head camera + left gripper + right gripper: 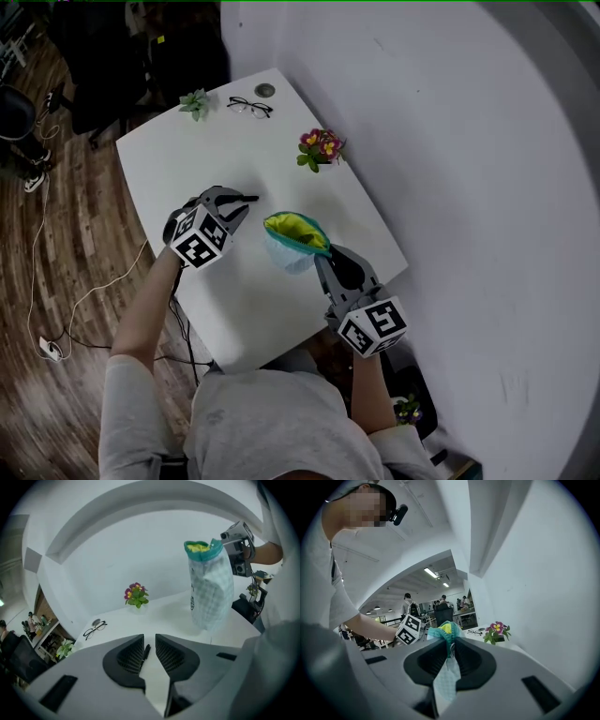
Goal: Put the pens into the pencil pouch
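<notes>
The pencil pouch (296, 242) is held upright over the worktop (197, 155), mouth open and yellow lining exposed. The right gripper (450, 645) is clenched on the pouch fabric near the rim. A black pen (146, 652) lies between the released, parted jaws of the left gripper (149, 641).

Pen: you have one slim black pen (146, 652) in the gap between the parted jaws of your left gripper (149, 637), close against one pad.
Pouch: the pale checked pouch (208, 585) has a teal rim and yellow lining. It hangs upright with its mouth open, its edge pinched by your right gripper (449, 651).
</notes>
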`<state>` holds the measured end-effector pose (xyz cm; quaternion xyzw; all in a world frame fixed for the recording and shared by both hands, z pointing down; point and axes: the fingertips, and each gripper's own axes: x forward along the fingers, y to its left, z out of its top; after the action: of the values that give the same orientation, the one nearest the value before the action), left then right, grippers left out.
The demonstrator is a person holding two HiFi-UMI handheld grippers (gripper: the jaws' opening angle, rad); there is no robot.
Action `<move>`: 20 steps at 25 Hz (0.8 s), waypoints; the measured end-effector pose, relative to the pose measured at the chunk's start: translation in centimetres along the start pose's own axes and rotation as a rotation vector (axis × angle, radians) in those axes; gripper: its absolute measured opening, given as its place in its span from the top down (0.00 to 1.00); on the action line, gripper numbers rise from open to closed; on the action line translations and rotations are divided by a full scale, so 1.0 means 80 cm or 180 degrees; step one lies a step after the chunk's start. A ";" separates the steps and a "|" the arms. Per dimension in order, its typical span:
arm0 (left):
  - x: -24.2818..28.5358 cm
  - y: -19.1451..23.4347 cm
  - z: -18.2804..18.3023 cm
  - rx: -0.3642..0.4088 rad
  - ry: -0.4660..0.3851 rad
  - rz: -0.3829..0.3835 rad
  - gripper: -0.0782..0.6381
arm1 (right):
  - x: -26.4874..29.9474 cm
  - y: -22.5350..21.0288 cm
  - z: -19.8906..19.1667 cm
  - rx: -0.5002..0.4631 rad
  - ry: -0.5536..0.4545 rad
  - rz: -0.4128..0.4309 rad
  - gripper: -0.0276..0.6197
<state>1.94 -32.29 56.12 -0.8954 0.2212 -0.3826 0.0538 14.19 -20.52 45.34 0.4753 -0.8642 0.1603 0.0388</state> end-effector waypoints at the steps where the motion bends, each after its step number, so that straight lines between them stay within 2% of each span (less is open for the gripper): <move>1: 0.013 -0.001 -0.003 0.0086 0.0086 -0.0084 0.79 | 0.000 -0.003 0.000 -0.0005 0.0007 -0.0021 0.86; 5: 0.058 -0.004 -0.020 0.0336 0.0424 -0.0359 0.79 | 0.002 -0.014 -0.002 0.0009 0.0021 -0.0078 0.86; 9: 0.089 -0.003 -0.036 0.0357 0.0619 -0.0538 0.79 | 0.005 -0.022 -0.004 0.0003 0.0053 -0.0094 0.86; 20: 0.139 0.000 -0.073 0.0605 0.1180 -0.0993 0.78 | 0.012 -0.040 -0.015 0.0053 0.0132 -0.0150 0.86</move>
<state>4.57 -36.72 67.58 -0.8242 0.0496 -0.5629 0.0365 16.20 -22.51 47.49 0.4924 -0.8504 0.1763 0.0565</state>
